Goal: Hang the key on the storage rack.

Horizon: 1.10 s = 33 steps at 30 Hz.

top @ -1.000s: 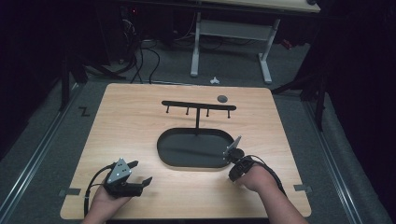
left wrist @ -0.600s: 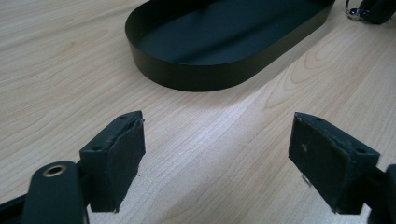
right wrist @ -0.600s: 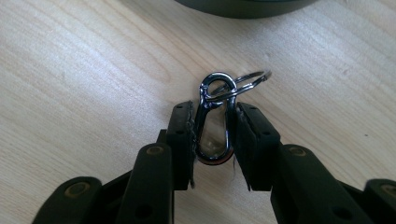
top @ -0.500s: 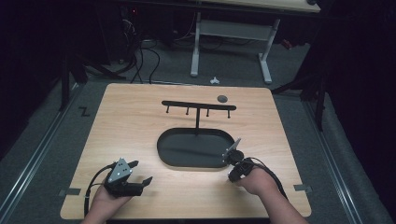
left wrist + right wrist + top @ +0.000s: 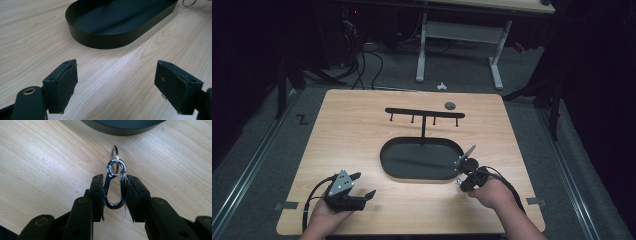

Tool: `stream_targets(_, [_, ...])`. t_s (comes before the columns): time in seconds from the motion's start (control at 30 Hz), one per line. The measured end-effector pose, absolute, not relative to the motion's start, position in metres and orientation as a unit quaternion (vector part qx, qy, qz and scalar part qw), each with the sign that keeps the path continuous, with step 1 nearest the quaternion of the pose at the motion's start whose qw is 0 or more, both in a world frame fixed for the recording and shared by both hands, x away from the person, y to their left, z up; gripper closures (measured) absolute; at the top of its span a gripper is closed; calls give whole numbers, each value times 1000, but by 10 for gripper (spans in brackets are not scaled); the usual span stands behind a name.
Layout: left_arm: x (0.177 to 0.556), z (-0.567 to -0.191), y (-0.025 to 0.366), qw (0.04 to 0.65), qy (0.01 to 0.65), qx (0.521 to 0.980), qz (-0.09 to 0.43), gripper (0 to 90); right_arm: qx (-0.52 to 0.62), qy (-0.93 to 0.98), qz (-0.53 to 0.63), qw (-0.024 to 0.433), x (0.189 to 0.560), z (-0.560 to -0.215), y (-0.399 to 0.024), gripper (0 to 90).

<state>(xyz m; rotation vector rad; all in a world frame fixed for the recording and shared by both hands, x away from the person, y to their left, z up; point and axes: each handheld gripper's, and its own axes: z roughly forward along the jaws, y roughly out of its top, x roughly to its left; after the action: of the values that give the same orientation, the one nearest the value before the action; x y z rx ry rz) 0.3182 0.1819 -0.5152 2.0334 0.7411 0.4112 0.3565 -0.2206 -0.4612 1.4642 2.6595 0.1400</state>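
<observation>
Your right gripper (image 5: pixel 114 192) is clamped on a little metal clip (image 5: pixel 115 186), jaws pinching its two long sides so the loop end and its small ring (image 5: pixel 115 153) poke out front. That grip leaves the ring free, probably so it can go over one of the pegs on the black hook rack (image 5: pixel 424 114) at the far side. Right now the clip sits just off the near right end of the black oval tray (image 5: pixel 422 159), low over the table (image 5: pixel 352 135). Your left gripper (image 5: pixel 358 186) is parked near left, jaws wide apart, holding nothing. Left hand (image 5: pixel 324 215) rests flat and relaxed; right hand (image 5: pixel 492 192) is angled in toward the tray.
</observation>
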Motion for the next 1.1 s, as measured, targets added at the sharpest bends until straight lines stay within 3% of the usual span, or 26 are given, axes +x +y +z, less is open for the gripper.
stream_targets(1.1, [317,-513,184,464,304,814,170,185,502,859,65,71,365,-407,-222,686])
